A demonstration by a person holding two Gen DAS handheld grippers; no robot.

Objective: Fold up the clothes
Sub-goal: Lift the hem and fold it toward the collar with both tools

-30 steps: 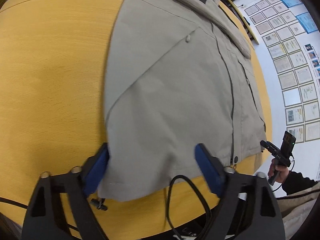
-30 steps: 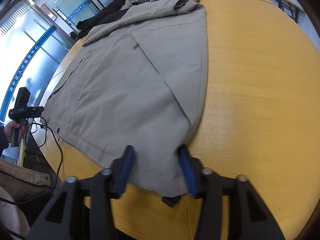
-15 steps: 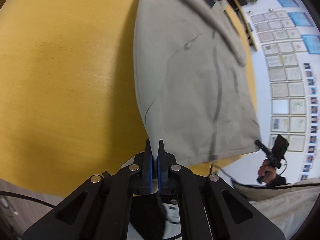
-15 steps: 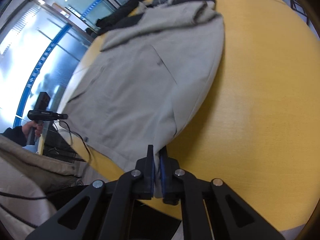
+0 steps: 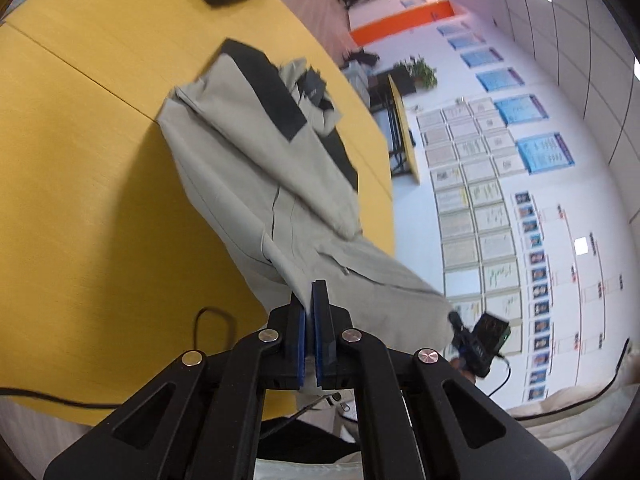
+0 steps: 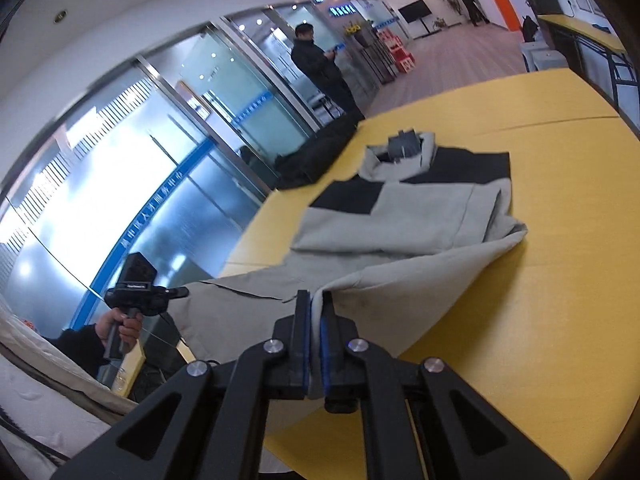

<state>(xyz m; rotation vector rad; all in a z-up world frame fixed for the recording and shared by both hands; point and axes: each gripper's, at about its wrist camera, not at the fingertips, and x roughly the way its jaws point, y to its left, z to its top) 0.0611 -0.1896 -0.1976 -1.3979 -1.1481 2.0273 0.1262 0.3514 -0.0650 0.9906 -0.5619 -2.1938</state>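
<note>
The left gripper (image 5: 309,322) and the right gripper (image 6: 315,330) each pinch the near hem of the grey jacket (image 5: 256,184) between blue pads, lifting it off the yellow table (image 5: 80,184). Farther off, its black-panelled shoulders and collar lie flat on the tabletop.

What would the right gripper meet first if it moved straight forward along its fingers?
Probably the right gripper would meet the jacket it already clamps: the lifted hem, then the folded sleeve and collar lying ahead on the table. Depth is unclear.
</note>
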